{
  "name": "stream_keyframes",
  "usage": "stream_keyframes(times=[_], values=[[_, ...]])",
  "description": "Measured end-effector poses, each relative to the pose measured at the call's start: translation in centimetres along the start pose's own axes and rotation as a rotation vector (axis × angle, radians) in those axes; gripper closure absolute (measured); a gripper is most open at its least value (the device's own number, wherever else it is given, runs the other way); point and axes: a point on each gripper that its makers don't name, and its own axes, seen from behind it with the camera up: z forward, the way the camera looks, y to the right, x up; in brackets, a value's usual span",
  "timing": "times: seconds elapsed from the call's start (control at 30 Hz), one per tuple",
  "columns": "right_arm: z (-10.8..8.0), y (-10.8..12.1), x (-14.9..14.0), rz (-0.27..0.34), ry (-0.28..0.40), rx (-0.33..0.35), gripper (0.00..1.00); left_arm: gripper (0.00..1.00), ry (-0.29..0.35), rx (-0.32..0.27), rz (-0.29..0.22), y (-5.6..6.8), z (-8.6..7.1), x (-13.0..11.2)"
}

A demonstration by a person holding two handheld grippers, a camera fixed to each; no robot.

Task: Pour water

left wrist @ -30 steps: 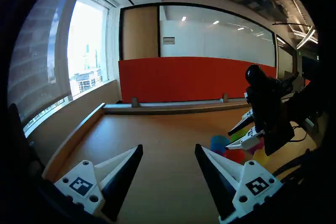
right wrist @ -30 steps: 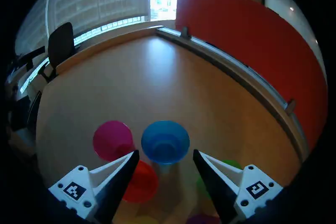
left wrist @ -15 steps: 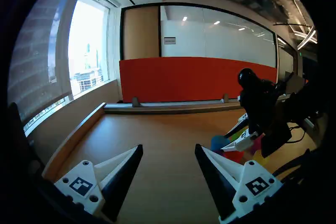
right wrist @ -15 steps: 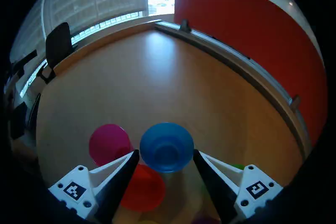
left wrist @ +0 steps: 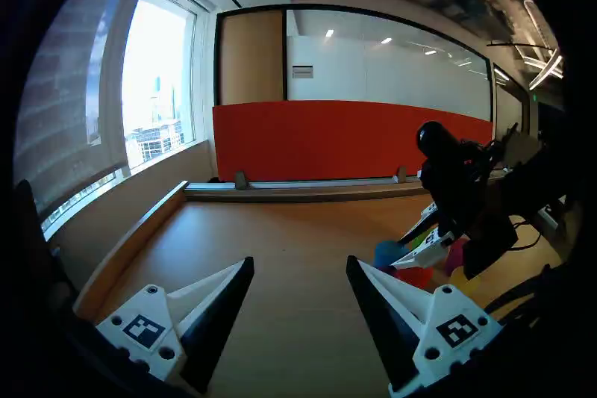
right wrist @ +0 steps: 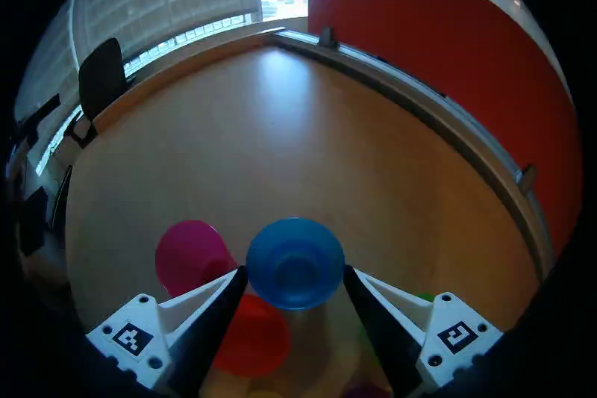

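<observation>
On the wooden table, at 6 o'clock in the right gripper view: a blue cup, upright, mouth toward the camera, set between the two fingertips of the right gripper. Jaws there spread wide, with the cup's rim close against both fingers; cannot tell whether either one presses on it. Just beside the blue cup at 8 o'clock, a magenta cup, also upright. At 7 o'clock, partly under one finger, a red cup. At 5 o'clock, past the other finger, a sliver of a green cup. Farther up the table, from 12 to 3 o'clock, an orange-red partition along the far edge. At 10 o'clock, a black office chair below a window with blinds. In the left gripper view, at 6 o'clock, the left gripper, jaws released and wide apart, wood of the table showing between them. At 3 o'clock there, well apart from it, the right gripper seen from the side, tilted down over the cluster of cups. Blue cup at its fingertips, red cup just below, a yellow cup behind. Above that gripper, a dark shape, too dark to tell hand from handle.
</observation>
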Motion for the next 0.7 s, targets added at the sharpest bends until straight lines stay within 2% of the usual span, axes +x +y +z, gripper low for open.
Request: stream_keyframes(times=[0.3, 0.7], values=[[0.08, 0.19, -0.65, -0.002, -0.041, -0.002, 0.00, 0.08, -0.001, 0.002, -0.007, -0.10, 0.16, -0.12], [0.69, 0.08, -0.79, 0.025, -0.050, 0.004, 0.00, 0.08, -0.003, 0.004, -0.009, -0.26, 0.27, -0.27]])
